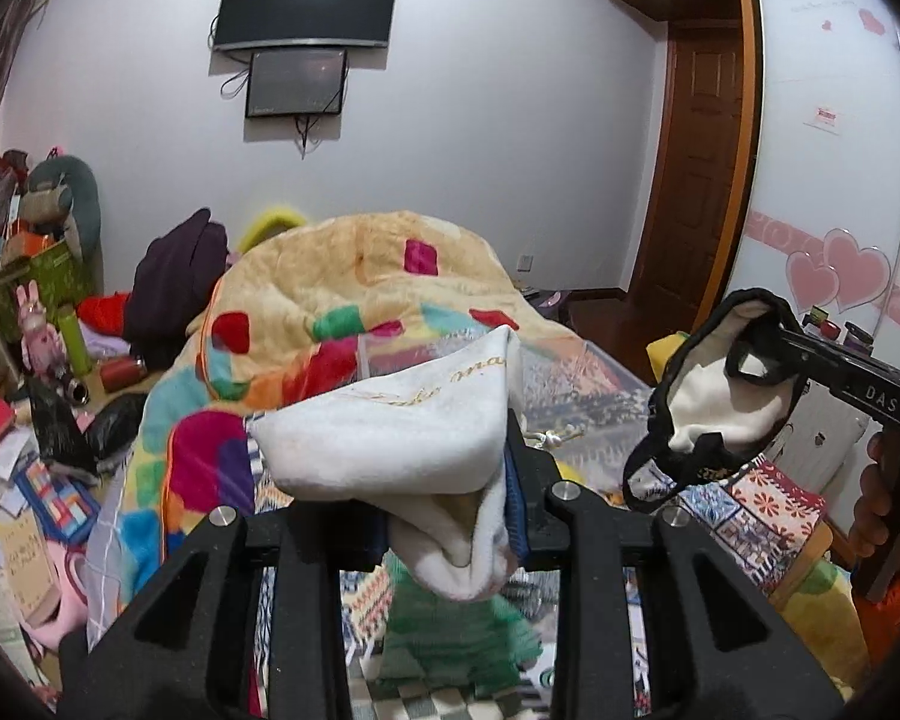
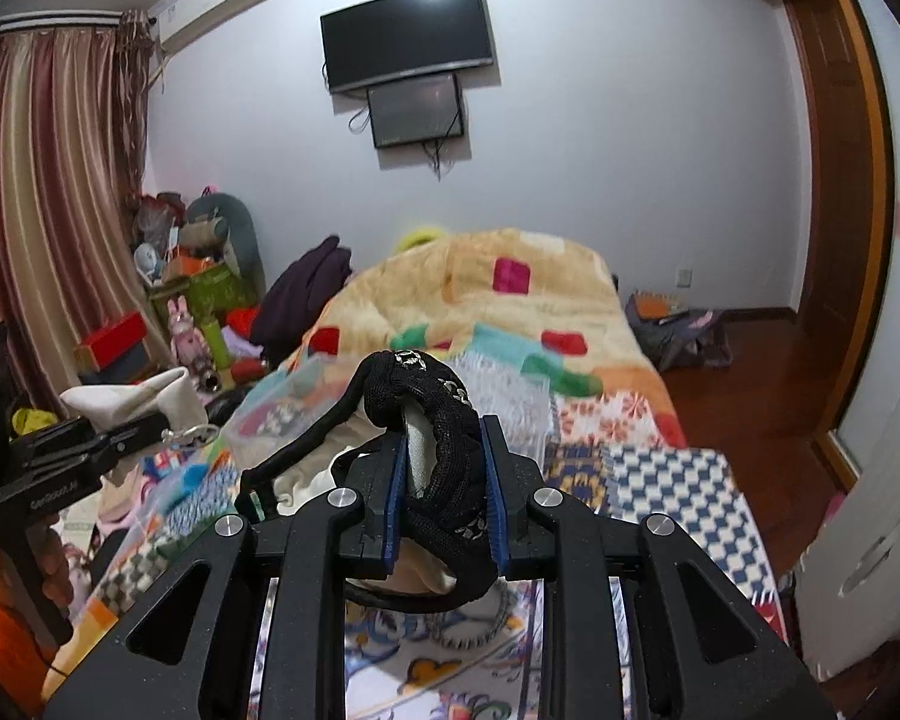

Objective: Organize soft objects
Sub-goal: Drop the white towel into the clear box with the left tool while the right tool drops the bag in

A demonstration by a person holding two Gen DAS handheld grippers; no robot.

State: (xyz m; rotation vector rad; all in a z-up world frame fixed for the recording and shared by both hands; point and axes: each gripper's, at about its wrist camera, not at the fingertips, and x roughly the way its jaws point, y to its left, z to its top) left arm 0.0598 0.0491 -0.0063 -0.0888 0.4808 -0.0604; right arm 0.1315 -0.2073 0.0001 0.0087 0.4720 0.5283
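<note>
My left gripper point(image 1: 450, 516) is shut on a white sock point(image 1: 390, 432) with gold lettering, held up above the bed; it also shows in the right wrist view point(image 2: 132, 402) at the left. My right gripper point(image 2: 444, 498) is shut on a black-trimmed white cloth piece point(image 2: 444, 420) with black straps; in the left wrist view this piece point(image 1: 720, 402) hangs from the right gripper point(image 1: 774, 336) at the right. Both are raised over the patterned bedspread point(image 2: 660, 480).
A rumpled beige blanket with coloured squares point(image 1: 360, 300) is piled on the bed. A clear plastic bin point(image 1: 570, 372) sits behind the sock. Clutter, boxes and plush toys point(image 1: 42, 276) fill the left side. A wardrobe point(image 1: 828, 120) and door stand at the right.
</note>
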